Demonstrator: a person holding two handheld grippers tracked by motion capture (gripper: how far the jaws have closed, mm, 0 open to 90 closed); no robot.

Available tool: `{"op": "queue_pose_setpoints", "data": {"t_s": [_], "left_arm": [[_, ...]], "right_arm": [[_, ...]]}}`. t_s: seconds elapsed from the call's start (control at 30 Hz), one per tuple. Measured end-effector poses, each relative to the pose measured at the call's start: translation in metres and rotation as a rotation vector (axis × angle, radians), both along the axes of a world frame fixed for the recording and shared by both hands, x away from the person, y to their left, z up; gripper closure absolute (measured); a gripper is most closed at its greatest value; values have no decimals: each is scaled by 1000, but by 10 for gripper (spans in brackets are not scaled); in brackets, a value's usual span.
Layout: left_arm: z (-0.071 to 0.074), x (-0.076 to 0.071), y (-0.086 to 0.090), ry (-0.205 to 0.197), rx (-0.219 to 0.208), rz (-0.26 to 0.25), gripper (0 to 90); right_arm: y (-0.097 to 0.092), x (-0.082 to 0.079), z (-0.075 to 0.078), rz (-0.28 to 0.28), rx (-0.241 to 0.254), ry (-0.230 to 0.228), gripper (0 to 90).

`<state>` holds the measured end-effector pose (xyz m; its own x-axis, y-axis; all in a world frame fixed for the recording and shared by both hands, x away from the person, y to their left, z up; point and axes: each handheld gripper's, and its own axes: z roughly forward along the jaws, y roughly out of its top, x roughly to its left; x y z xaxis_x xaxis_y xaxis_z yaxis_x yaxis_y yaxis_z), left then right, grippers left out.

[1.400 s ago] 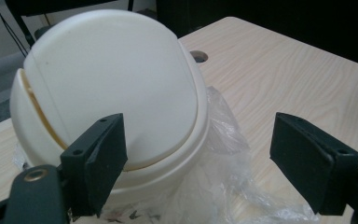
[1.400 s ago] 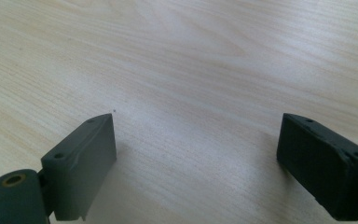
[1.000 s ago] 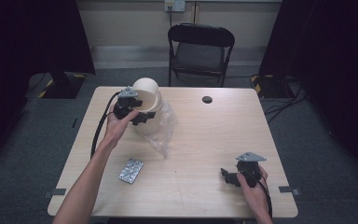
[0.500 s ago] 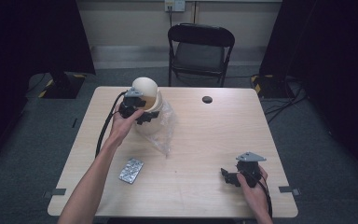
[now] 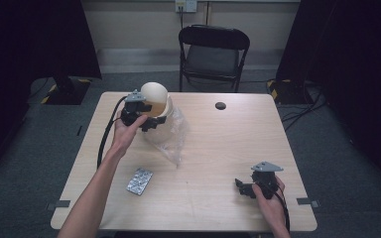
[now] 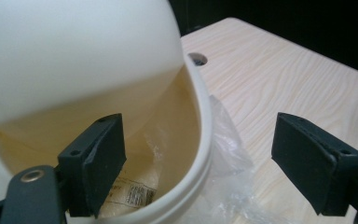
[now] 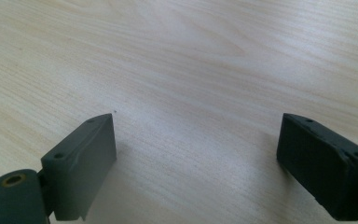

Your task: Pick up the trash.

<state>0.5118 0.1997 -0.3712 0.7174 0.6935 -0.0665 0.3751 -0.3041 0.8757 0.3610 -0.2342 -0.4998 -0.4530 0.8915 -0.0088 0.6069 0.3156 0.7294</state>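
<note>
A cream container (image 5: 155,101) with a domed lid (image 6: 74,46) stands at the table's far left, and a clear plastic bag (image 5: 172,139) spills out of it to the right. The lid is tipped up, and a labelled packet (image 6: 135,193) lies inside. My left gripper (image 5: 153,122) is open and straddles the container's rim (image 6: 203,116): one jaw is inside the opening, the other outside over the bag (image 6: 228,144), and neither pad presses on anything. My right gripper (image 5: 242,187) is open and low over bare wood (image 7: 196,93) near the front right.
A silver blister pack (image 5: 139,181) lies on the table front left of centre. A small black round spot (image 5: 221,105) marks the table's far middle. A black folding chair (image 5: 213,49) stands behind the table. Dark curtains hang on both sides.
My left gripper has edged a little to the right, closer in on the container, and the domed lid sits at a slightly different tilt. The right gripper has stayed put.
</note>
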Motion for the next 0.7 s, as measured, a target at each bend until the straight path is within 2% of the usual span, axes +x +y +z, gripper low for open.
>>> {"op": "queue_pose_setpoints", "data": {"t_s": [0.03,0.2,0.3,0.53,0.6,0.67,0.7], "left_arm": [[2,-2,2,-3,-7,-5,172],[6,-10,12,0,18,13,177],[4,-14,19,5,-1,16,178],[-5,-34,33,8,-4,14,178],[-9,-39,36,36,22,11,178],[-14,-46,38,29,20,24,177],[-16,-49,40,52,20,7,176]], "right_arm": [[0,0,0,0,0,0,109],[0,0,0,0,1,0,109],[0,0,0,0,1,0,109],[0,0,0,0,1,0,109],[0,0,0,0,1,0,109],[0,0,0,0,1,0,109],[0,0,0,1,0,0,109]]}}
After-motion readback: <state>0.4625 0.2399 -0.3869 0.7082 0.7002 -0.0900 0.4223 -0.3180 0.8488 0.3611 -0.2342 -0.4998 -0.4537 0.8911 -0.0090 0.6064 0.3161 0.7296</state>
